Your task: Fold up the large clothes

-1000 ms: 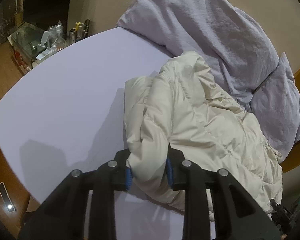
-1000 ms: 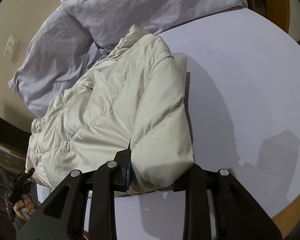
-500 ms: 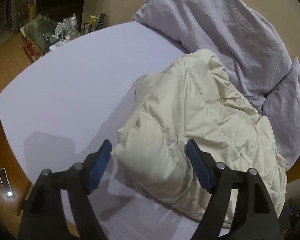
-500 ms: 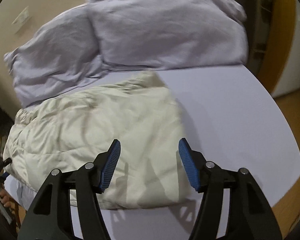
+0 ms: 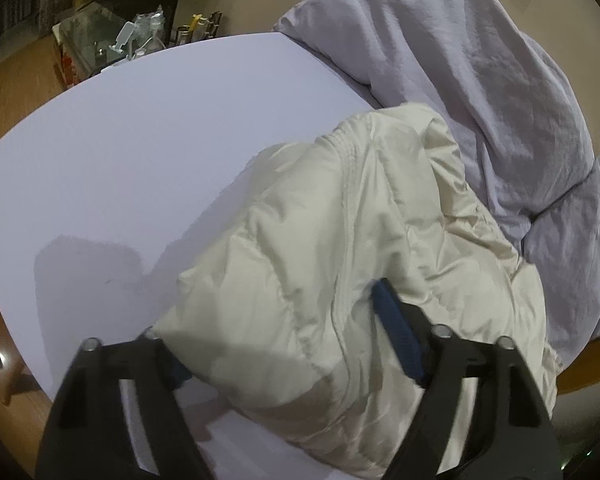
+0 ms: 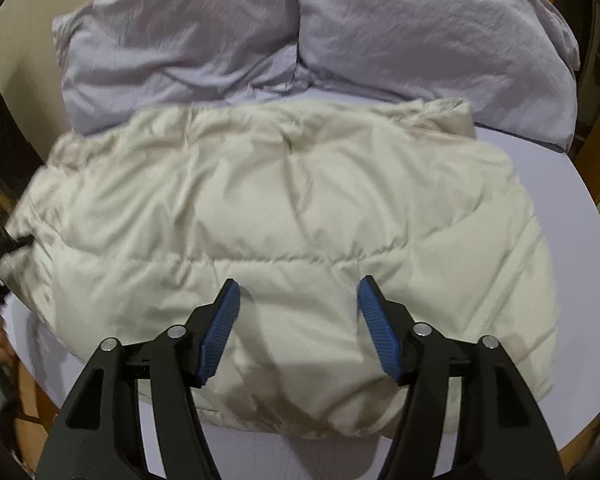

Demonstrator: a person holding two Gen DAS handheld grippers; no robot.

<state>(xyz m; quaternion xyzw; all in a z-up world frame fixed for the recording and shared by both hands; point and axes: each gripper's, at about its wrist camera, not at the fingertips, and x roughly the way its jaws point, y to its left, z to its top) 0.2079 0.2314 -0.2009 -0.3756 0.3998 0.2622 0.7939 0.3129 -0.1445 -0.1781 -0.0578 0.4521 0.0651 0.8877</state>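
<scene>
Two grippers hung spread open over the cream puffer jacket (image 6: 284, 220), gripping nothing. The right gripper (image 6: 296, 328) hovered over the jacket's near edge; the left gripper (image 5: 284, 344) straddled a puffed corner, its right finger pad (image 5: 396, 332) against the fabric. Judging by its compact doubled shape on the lavender bed sheet (image 5: 140, 140), folding looked largely done, with perhaps a final fold or flattening left. Behind the jacket, touching its far edge, lay two lavender pillows (image 6: 420, 24), limiting room that way.

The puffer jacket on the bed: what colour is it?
Cream, plain quilted puffer jacket; clearest in the right wrist view.
</scene>
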